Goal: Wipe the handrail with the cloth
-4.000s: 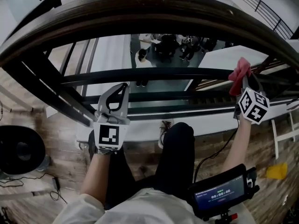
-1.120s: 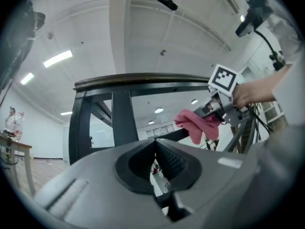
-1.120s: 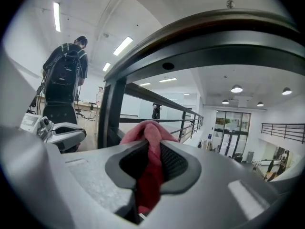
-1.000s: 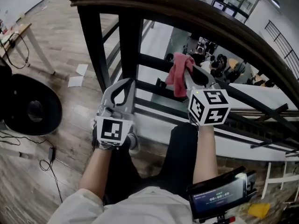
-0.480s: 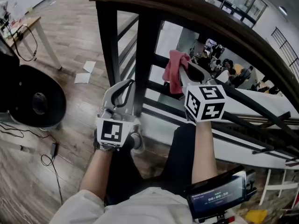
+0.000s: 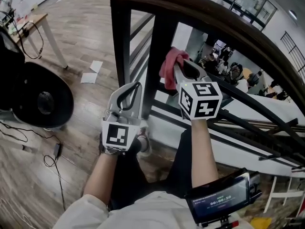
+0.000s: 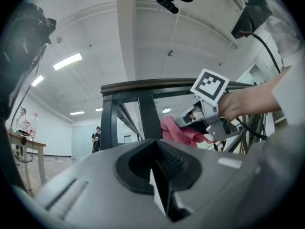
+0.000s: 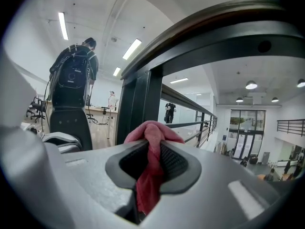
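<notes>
On brown wood-plank floor (image 6: 81,27): two white paper sheets (image 6: 89,78), black round fan-like unit (image 6: 40,101), thin black cables (image 6: 19,132) trailing beside it

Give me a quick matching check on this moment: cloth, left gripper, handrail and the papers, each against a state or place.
Things:
1. cloth
2. left gripper
3. handrail
4. sheets of paper

States or places:
A. shut, with nothing held
B. lying on the wooden floor
C. pinched in the right gripper
D. dark and curved, running above both grippers

Pairs: 1-C, 2-A, 3-D, 4-B.
</notes>
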### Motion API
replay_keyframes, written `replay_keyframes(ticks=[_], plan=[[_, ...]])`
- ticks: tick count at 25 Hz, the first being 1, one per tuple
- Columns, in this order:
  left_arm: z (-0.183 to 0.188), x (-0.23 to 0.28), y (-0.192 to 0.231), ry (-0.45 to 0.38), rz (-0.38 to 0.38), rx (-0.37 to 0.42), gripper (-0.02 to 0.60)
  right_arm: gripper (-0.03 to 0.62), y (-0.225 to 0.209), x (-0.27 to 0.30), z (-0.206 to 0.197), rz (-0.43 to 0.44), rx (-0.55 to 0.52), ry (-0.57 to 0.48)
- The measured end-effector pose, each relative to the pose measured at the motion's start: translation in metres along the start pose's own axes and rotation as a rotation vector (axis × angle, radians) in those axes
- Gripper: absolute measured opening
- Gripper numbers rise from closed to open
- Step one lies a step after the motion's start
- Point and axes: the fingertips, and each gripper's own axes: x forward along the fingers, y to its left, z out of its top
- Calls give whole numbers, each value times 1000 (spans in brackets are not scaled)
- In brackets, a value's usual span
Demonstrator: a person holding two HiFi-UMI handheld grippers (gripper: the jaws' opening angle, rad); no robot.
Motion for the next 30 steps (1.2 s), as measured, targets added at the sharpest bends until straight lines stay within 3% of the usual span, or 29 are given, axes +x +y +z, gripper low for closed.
replay_keyframes(ticks=[3,7,10,17,30], plan=[[-4,-4,0,13,-11,30,6,64,3,2,2,1,-3,-11],[2,-3,3,-6,15,-22,6,64,7,3,4,-4,-11,-41],[-3,-4,4,6,8,-14,6,64,15,2,2,-2,-19,-77],[-2,-4,4,6,10,-21,6,64,36,3,-32,29,-33,-56],[-2,-1,1,10,2,-26,6,64,9,-10,-41,-17,32,-61]])
